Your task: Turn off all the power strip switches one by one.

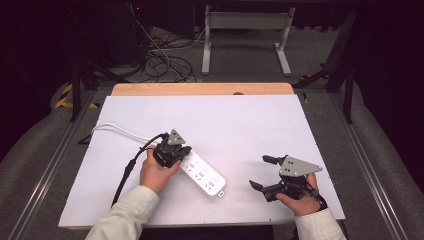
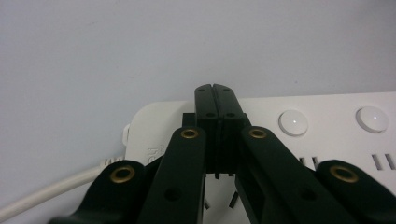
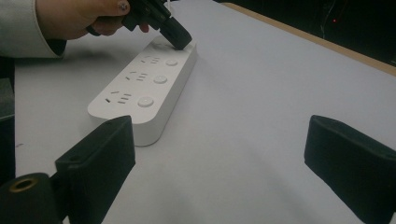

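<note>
At the left of the high view, a white cord [image 1: 120, 131] runs across the white desk [image 1: 240, 120] to the power strip [image 1: 205, 177], which lies slantwise near the desk's front edge, its cord end toward the left rear.

The left hand-held gripper [image 1: 176, 156] is over that cord end. In the left gripper view its jaws are pressed fully together with nothing between them, and the closed tips [image 2: 215, 93] point down onto the strip's top face beside the first round switch button [image 2: 293, 122]. The right gripper view shows the same tip [image 3: 179, 41] resting on the far end of the strip [image 3: 144, 88], touching or all but touching it.

To the right, well apart from the strip, the right hand-held gripper [image 1: 262, 172] sits low over bare desk, its jaws spread wide and empty, aimed toward the strip's near end.

The step in hand looks like pressing a switch with the closed left tips. They seem to sit just beside a button, so the next move likely calls for a small shift onto it and a firm downward push, perhaps with the right gripper steadying the strip.
</note>
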Motion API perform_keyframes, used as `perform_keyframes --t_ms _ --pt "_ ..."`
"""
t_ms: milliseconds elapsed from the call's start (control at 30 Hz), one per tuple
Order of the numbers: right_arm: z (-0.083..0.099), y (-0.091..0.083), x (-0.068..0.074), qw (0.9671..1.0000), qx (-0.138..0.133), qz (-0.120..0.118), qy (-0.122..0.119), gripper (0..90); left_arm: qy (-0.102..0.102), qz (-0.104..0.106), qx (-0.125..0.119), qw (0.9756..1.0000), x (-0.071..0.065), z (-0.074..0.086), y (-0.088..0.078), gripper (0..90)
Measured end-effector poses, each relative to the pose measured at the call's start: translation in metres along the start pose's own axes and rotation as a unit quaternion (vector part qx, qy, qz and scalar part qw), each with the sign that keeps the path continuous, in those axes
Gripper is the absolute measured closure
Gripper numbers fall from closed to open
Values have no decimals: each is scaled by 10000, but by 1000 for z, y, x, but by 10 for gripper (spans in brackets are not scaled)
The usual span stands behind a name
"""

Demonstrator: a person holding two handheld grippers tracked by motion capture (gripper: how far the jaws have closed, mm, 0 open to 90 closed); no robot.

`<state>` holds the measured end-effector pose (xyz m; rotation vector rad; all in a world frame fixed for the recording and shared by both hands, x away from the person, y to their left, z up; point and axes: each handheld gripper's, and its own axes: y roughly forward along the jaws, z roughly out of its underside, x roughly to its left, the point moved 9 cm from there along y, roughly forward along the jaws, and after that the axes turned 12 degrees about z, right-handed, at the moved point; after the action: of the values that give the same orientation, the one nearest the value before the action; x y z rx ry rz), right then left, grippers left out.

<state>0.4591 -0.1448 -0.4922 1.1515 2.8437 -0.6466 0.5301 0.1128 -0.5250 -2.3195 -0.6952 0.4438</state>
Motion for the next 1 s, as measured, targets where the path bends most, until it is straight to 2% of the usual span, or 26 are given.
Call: perform_keyframes --t_ms 200,333,467,600,633,700,733,833,900,967,1000 --pt "0 0 0 10000 1 5 0 95 165 -226 113 9995 -2 0 1 900" --pt "0 0 0 10000 -2 5 0 95 110 -158 139 9997 -1 -1 0 900" --pt "0 0 1 10000 9 -6 2 95 170 -232 198 9994 -2 0 1 900" --pt "1 1 0 10000 25 1 0 95 169 -235 158 9995 -2 0 1 900" --pt "1 1 1 10000 27 -5 -6 95 230 -339 51 9991 -3 -3 -1 900" --pt "1 1 0 10000 33 -4 -18 95 326 -496 183 9981 -4 -4 -1 900" --pt "1 1 0 10000 26 -3 -7 95 372 -519 160 9978 -4 -5 -3 900" --pt "3 1 -2 10000 46 12 17 95 214 -315 -147 9992 -6 -13 -13 900" --pt "3 1 -3 10000 54 23 29 95 192 -217 -293 9992 -8 -17 -20 900" --pt "3 1 -2 10000 59 18 20 95 240 -206 -321 9990 -8 -18 -23 900" --pt "4 2 -2 10000 65 11 7 95 206 -116 -373 9990 -11 -18 -26 900"
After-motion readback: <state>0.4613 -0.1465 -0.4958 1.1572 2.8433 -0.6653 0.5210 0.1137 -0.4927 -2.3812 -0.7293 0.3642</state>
